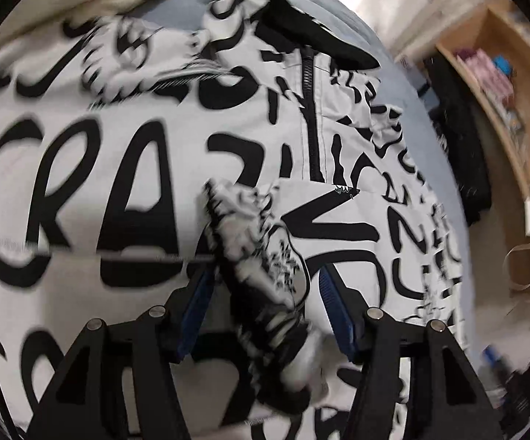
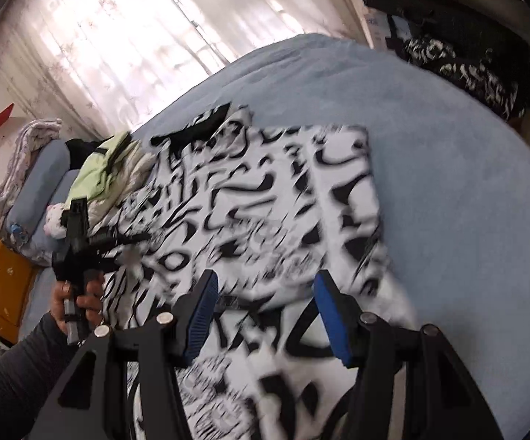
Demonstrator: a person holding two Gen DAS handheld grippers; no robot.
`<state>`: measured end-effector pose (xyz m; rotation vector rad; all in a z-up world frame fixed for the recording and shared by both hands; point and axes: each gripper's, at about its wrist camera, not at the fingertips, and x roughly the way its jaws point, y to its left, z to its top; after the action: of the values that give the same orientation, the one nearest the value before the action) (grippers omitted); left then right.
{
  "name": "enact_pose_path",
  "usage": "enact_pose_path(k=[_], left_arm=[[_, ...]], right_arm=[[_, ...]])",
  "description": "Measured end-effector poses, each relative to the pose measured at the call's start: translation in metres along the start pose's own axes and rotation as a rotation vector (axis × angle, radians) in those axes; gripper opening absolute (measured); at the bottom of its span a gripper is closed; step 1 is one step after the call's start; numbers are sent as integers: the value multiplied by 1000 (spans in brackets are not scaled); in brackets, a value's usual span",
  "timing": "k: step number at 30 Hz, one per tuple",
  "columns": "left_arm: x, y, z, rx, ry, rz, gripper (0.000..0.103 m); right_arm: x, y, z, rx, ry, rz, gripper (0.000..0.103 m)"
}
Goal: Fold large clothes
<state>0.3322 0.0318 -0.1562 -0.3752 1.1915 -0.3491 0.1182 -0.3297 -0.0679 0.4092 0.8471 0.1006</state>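
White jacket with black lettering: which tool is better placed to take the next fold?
Probably left: the left tool has a bunched sleeve between its open blue pads; the right tool hovers open.

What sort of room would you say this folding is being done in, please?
Most likely a bedroom. The black-and-white lettered jacket lies on a wide bed with a pale blue sheet, a blue bolster pillow sits at its far end, and sheer curtains cover a bright window.

Jacket [image 2: 265, 198] spread on the bed [image 2: 448, 183], heap of clothes [image 2: 107, 168] just beyond its left edge, dark bundle [image 2: 477, 73] at the bed's far right corner, pillow [image 2: 41, 183] at far left.
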Motion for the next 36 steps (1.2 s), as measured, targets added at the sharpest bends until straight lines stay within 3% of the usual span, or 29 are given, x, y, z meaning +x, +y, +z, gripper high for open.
enact_pose_path(k=[1,2,3,5,9,12,16,19,26,30,31,32,33,36], left_arm=[[1,-10,3,41,-6,31,53],[2,-20,4,76,-13,68,29],[2,-32,5,120,-23,117,16],[-4,-57,7,207,-59,183,7],[-48,-106,1,357,-249,159,5],[-86,-127,-3,400,-395,137,5],[-112,-123,-6,400,-480,169,5],[-118,-103,-7,364,-482,199,5],[-91,-57,-6,256,-387,234,5],[-80,-52,-8,230,-368,238,5],[-78,-52,-8,225,-365,238,5],[-76,-52,-8,223,-363,229,5],[-75,-54,-7,221,-368,226,5],[-71,-58,-9,222,-391,218,6]], right_arm=[[3,-4,7,1,5,-17,55],[8,-9,14,1,13,-35,55],[13,-13,20,1,19,-43,55],[26,-24,32,16,43,-69,55],[51,-39,51,43,71,-95,55],[68,-47,63,50,91,-102,55],[99,-66,87,99,136,-74,55],[122,-82,102,158,174,-33,55],[159,-101,118,245,215,16,55],[169,-90,121,188,215,7,55],[171,-85,123,156,214,-8,51],[171,-75,124,88,214,-29,21],[170,-70,126,52,214,-52,13],[153,-54,136,-53,105,-136,7]])
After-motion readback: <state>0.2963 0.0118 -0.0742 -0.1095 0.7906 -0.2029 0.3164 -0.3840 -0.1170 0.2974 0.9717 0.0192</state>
